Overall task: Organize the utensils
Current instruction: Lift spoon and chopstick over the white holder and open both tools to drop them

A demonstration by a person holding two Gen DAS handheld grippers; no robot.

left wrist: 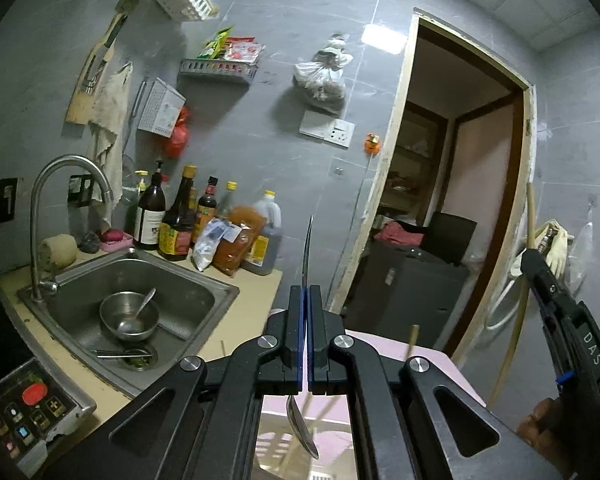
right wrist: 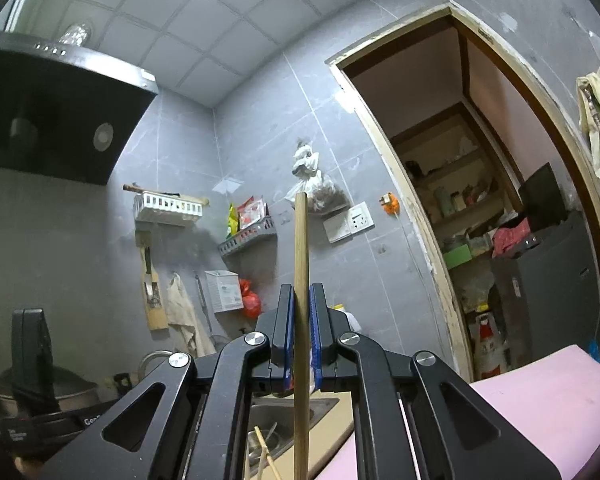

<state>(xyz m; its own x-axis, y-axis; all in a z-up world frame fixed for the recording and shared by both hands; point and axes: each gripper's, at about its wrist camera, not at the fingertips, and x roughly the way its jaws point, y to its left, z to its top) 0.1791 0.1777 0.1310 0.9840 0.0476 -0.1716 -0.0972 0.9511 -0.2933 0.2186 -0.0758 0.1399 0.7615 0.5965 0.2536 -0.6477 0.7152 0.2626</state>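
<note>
My left gripper (left wrist: 305,292) is shut on a metal spoon (left wrist: 308,252). Its handle sticks up past the fingertips and its bowl hangs below the jaws. My right gripper (right wrist: 301,292) is shut on a wooden chopstick (right wrist: 301,240), held upright. The right gripper also shows at the right edge of the left wrist view (left wrist: 560,308), with the chopstick (left wrist: 518,308) running down from it. A pink surface (left wrist: 384,350) lies just below both grippers. More chopsticks (right wrist: 266,450) lie low down by the sink in the right wrist view.
A steel sink (left wrist: 204,276) holds a metal bowl (left wrist: 129,317) with a spoon in it. Sauce bottles (left wrist: 176,220) and bags stand on the counter behind it. A faucet (left wrist: 40,216) rises at left. An open doorway (left wrist: 452,200) is to the right. A range hood (right wrist: 52,116) hangs at upper left.
</note>
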